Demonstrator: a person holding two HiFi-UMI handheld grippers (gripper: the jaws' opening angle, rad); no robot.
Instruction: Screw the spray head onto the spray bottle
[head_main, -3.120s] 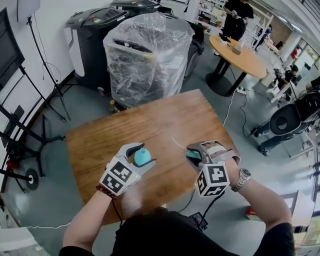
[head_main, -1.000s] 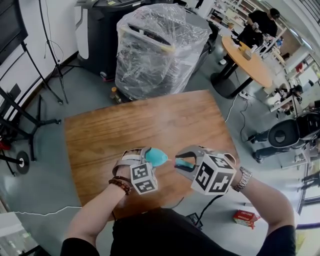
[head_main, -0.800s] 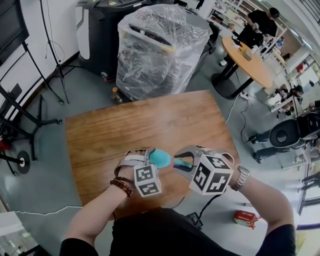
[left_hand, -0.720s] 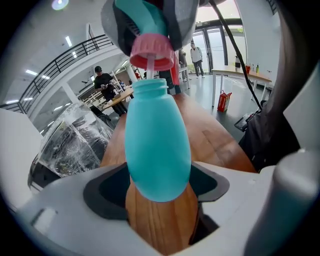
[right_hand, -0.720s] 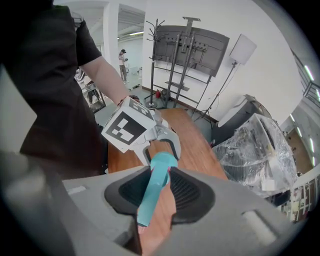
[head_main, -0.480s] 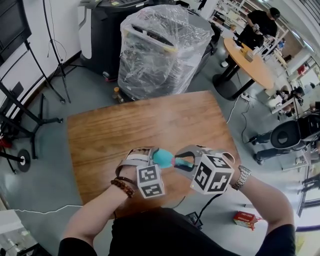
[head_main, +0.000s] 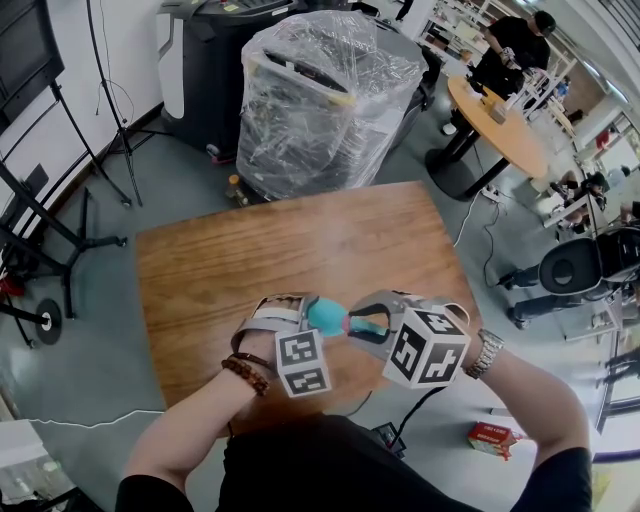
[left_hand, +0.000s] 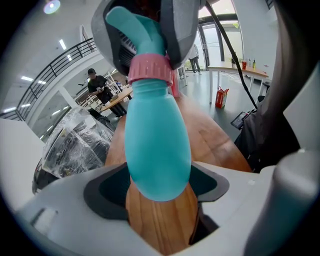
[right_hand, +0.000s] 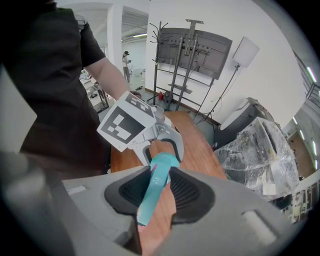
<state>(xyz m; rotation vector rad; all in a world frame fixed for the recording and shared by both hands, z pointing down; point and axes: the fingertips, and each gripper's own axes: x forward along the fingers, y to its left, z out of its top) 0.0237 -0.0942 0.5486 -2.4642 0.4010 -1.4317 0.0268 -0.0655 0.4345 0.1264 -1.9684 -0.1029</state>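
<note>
The spray bottle (head_main: 322, 316) was held clear of the desk (head_main: 250, 250), above its near edge, with the spray head (head_main: 366, 323) set against its neck. This was the change. About three seconds before, the two parts were well apart, the bottle's neck open and the head off to the right. A second before, a narrow gap remained between them. That gap was now gone.

In the left gripper view the pink collar (left_hand: 148, 68) sat directly on top of the bottle's shoulder, in line with the body. Whether the threads had caught could not be told from any view.

The left gripper (left_hand: 157, 189) was spread wide, its fingers (left_hand: 107, 192) clamped on the rounded lower body of the bottle. The right gripper (right_hand: 159, 187) was closed to a narrow gap, its fingers (right_hand: 190, 192) pinching the teal stem of the head — not the collar.

Assessment: alignment appeared complete and the screwing itself was not yet evidenced. The step in hand was likely the first turn of head against bottle. A risk was noted — a grip on the stem may turn the head without turning the collar.
</note>
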